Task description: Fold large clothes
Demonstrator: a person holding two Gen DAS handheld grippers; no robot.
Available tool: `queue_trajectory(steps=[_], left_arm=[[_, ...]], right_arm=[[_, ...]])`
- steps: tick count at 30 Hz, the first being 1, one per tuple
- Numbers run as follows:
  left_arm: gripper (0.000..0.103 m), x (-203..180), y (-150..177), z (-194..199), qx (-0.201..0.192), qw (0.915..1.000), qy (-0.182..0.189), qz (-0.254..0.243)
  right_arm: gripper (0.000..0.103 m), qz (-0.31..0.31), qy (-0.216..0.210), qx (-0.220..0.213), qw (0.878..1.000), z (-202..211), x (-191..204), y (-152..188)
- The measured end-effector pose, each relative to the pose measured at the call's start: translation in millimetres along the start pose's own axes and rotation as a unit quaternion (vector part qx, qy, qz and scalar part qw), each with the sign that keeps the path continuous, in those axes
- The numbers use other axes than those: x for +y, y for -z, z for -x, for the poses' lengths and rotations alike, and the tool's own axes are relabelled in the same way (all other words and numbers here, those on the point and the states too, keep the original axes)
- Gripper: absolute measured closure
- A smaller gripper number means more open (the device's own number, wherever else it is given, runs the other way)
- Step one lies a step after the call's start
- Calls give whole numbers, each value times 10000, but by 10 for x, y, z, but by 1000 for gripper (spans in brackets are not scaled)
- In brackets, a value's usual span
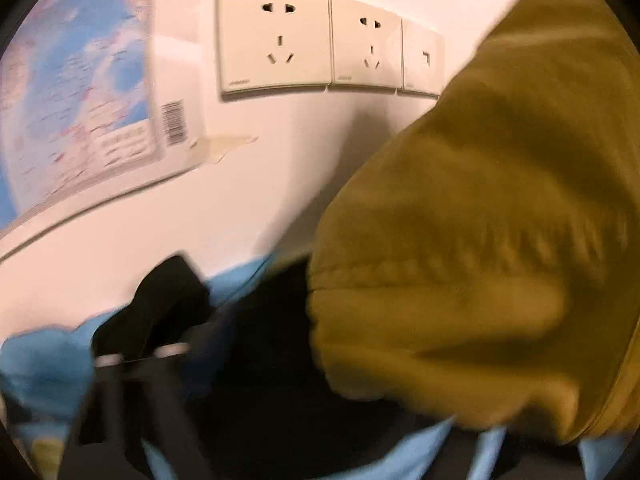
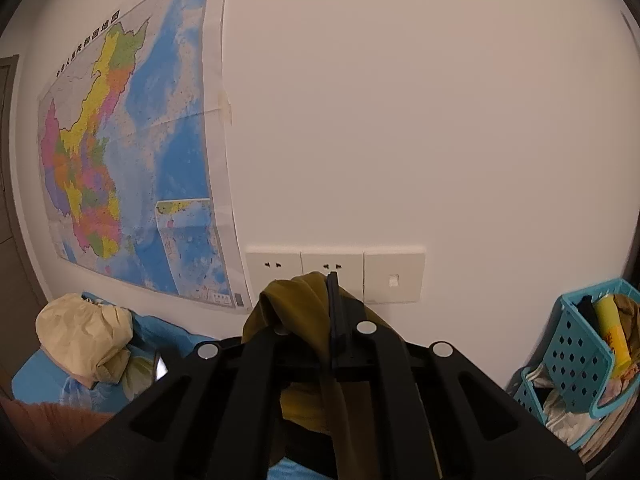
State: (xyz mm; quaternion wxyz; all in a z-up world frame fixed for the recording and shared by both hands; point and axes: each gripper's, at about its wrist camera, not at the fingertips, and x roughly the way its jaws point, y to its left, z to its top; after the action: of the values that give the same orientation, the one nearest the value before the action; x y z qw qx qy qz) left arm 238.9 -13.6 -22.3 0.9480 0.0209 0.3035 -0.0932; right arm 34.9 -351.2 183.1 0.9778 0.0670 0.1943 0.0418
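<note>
White wall (image 2: 440, 120) | right gripper (image 2: 334, 320) jaws clenched on olive garment (image 2: 296, 304) | left gripper (image 1: 180, 300) jaws unclear

Taped wall map (image 2: 132, 168) beside three white outlet plates (image 2: 334, 274); turquoise perforated basket (image 2: 576, 348) at right.

Olive-yellow garment (image 2: 304, 312) hangs bunched, lifted before the white wall

Your left wrist view is smeared with motion blur: the left gripper (image 1: 168, 304) shows as one dark finger, its other lost behind the olive garment (image 1: 480, 240), so its opening is unreadable. The map (image 1: 72, 92) runs off the edge, print illegible. The basket (image 2: 576, 344) is cropped
</note>
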Motion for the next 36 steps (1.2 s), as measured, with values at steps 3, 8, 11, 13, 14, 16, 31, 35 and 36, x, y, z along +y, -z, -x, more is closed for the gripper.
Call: queue_trajectory(steps=[3, 8, 11, 13, 14, 16, 31, 35, 36], left_arm=[[95, 65, -278, -14, 50, 9978, 534, 385], [99, -75, -976, 469, -660, 9921, 975, 434], [101, -248, -1453, 949, -1276, 9852, 1096, 339], [101, -304, -1639, 1394, -1669, 9778, 1230, 309], [101, -306, -1715, 1598, -1806, 9735, 1363, 326], [101, -357, -1761, 1919, -2104, 9681, 1349, 189], [100, -89, -625, 5174, -3657, 9306, -108, -123], [100, -192, -261, 5665, -3292, 9354, -1250, -334], [100, -203, -230, 5688, -3180, 9357, -1481, -364]], right_arm=[[101, -152, 152, -128, 9997, 135, -127, -12], [101, -328, 525, -728, 9954, 724, -357, -361], [101, -332, 655, -1150, 9906, 1179, -375, -625], [101, -199, 733, -1433, 9868, 1565, -303, -795], [101, -145, 709, -1571, 9849, 1745, -253, -848], [101, 77, 670, -1821, 9810, 2141, -69, -921], [101, 410, -1200, -2502, 9599, 3549, 1005, -696], [101, 335, -1914, -2352, 9523, 3430, 1208, -552], [101, 295, -2070, -2269, 9512, 3302, 1254, -514]])
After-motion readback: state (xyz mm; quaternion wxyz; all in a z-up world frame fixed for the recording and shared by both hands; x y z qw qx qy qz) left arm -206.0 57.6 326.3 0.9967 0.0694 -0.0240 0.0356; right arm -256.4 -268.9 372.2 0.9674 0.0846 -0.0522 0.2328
